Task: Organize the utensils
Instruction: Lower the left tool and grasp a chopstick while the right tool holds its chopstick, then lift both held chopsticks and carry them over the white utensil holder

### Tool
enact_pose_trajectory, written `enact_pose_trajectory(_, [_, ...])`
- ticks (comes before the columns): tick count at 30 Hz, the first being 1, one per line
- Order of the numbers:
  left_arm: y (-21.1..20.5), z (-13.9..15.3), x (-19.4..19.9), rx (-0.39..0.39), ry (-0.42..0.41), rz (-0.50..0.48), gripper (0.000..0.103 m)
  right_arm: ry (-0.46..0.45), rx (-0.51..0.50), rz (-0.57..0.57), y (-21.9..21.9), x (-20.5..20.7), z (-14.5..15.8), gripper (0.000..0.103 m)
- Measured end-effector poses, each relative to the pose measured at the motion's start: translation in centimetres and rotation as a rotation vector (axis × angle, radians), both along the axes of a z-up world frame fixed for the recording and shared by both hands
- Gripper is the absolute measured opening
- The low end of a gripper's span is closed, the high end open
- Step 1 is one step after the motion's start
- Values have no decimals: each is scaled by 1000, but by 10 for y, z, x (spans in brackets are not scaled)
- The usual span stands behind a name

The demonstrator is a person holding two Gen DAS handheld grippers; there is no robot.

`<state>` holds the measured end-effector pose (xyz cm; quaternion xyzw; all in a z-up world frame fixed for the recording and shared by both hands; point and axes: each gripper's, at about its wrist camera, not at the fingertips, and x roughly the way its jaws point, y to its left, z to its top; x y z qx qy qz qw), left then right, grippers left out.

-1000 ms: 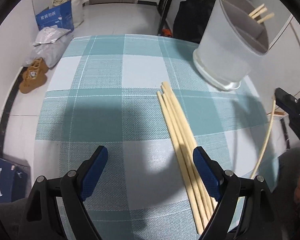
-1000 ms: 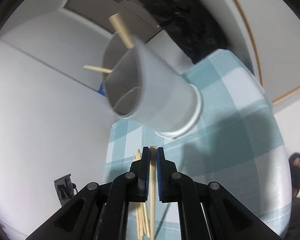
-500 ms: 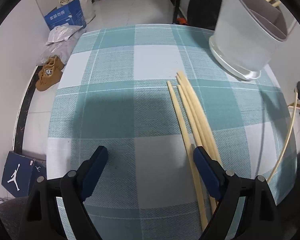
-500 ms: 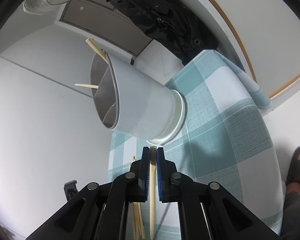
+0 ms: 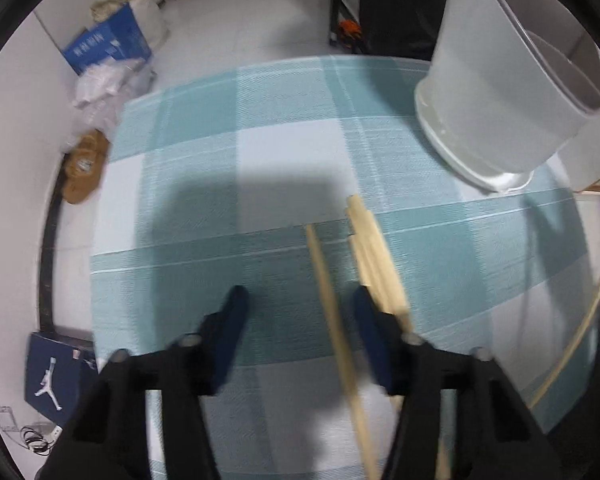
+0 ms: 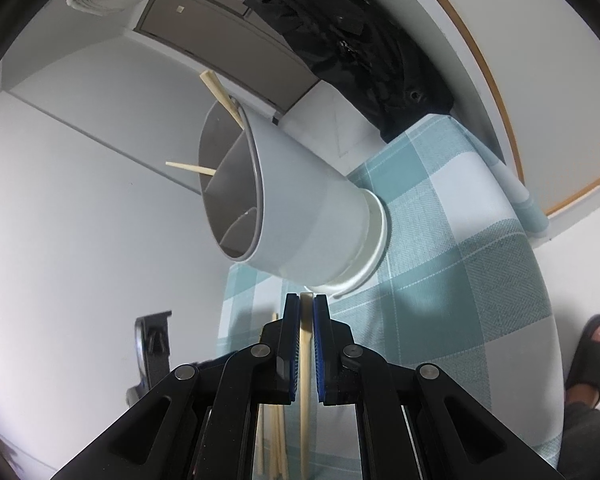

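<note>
Several wooden chopsticks (image 5: 374,256) lie on the teal checked tablecloth (image 5: 284,168). One chopstick (image 5: 332,304) lies apart and runs between the fingers of my left gripper (image 5: 298,304), which is open just above the cloth, its jaws narrower than before. My right gripper (image 6: 307,312) is shut on a single chopstick (image 6: 305,360) and holds it below the grey divided utensil holder (image 6: 300,208), which has chopsticks (image 6: 220,96) in it. The holder (image 5: 504,92) stands at the table's far right in the left wrist view. The held chopstick (image 5: 580,332) shows at that view's right edge.
More chopsticks (image 6: 276,432) show on the cloth under my right gripper. Blue boxes (image 5: 108,44), bags (image 5: 108,84) and brown shoes (image 5: 84,172) sit on the floor past the table's left edge. A sandalled foot (image 6: 596,352) is beside the table.
My left gripper has moved forward and down over the chopsticks and its jaws have narrowed around one. My right gripper, still holding its chopstick, has shifted relative to the holder.
</note>
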<state>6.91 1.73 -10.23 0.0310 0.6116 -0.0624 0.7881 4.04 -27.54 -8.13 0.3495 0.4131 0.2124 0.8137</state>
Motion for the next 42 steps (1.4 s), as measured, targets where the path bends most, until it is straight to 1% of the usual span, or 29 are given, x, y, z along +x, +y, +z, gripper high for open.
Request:
enact_pose_trajectory(2, [-4, 1, 3, -2, 29, -10, 28, -5, 4, -3, -1, 0, 1, 6])
enact_pose_trajectory(3, [-5, 1, 5, 0, 39, -16, 26, -5, 7, -3, -2, 0, 1, 6])
enact_pose_trajectory(5, [-5, 1, 10, -9, 53, -17, 19, -6, 8, -4, -2, 1, 1, 6])
enact_pose_trajectory(6, [-2, 1, 12, -15, 60, 1, 16, -7, 8, -4, -1, 1, 1, 6])
enact_pose_trajectory(7, [0, 0, 15, -20, 61, 12, 11, -10, 4, -3, -1, 2, 1, 6])
enact_pose_trajectory(8, [3, 0, 16, -36, 58, 28, 11, -12, 0, -3, 0, 2, 2, 6])
enact_pose_trajectory(9, [7, 0, 15, -75, 47, 65, 11, -14, -5, -2, 0, 1, 2, 6])
enact_pose_trajectory(10, [10, 0, 14, -91, 40, 85, 10, -18, -10, 1, 1, 1, 3, 6])
enact_pose_trajectory(11, [11, -1, 12, -81, 29, 84, 4, -20, -15, 2, 1, 0, 3, 6])
enact_pose_trajectory(12, [9, 0, 12, -66, 21, 78, 2, -24, -24, 4, 2, -1, 4, 6])
enact_pose_trajectory(15, [12, -1, 6, -89, -9, 84, 2, -38, -62, 11, 6, -5, 7, 6])
enact_pose_trajectory(17, [16, 1, 5, -121, -21, 97, 1, -53, -93, 14, 10, -8, 10, 6])
enact_pose_trajectory(20, [14, 11, 5, -150, -63, 111, 1, -70, -123, 20, 14, -13, 12, 6])
enact_pose_trajectory(21, [11, 17, 4, -163, -86, 108, 1, -74, -132, 24, 16, -14, 12, 6])
enact_pose_trajectory(23, [8, 35, -5, -168, -163, 99, 1, -87, -157, 35, 21, -18, 15, 6])
enact_pose_trajectory(25, [8, 49, -19, -190, -235, 76, 1, -109, -180, 53, 28, -22, 19, 6])
enact_pose_trajectory(27, [7, 60, -28, -199, -277, 58, 1, -130, -195, 62, 34, -26, 24, 6])
enact_pose_trajectory(29, [7, 73, -41, -227, -331, 43, 1, -157, -209, 66, 39, -30, 30, 5])
enact_pose_trajectory(31, [5, 80, -49, -231, -365, 36, 1, -181, -206, 61, 43, -32, 38, 5])
enact_pose_trajectory(33, [7, 85, -56, -249, -395, 17, 1, -205, -219, 58, 45, -36, 45, 5])
enact_pose_trajectory(34, [4, 88, -59, -248, -407, 12, 1, -231, -236, 59, 48, -39, 51, 5])
enact_pose_trajectory(37, [10, 93, -59, -258, -451, -15, 1, -278, -265, 90, 58, -44, 61, 5])
enact_pose_trajectory(40, [9, 99, -68, -278, -480, -29, 1, -316, -305, 128, 73, -50, 69, 5])
enact_pose_trajectory(42, [10, 101, -69, -285, -484, -36, 1, -337, -337, 138, 81, -52, 73, 5])
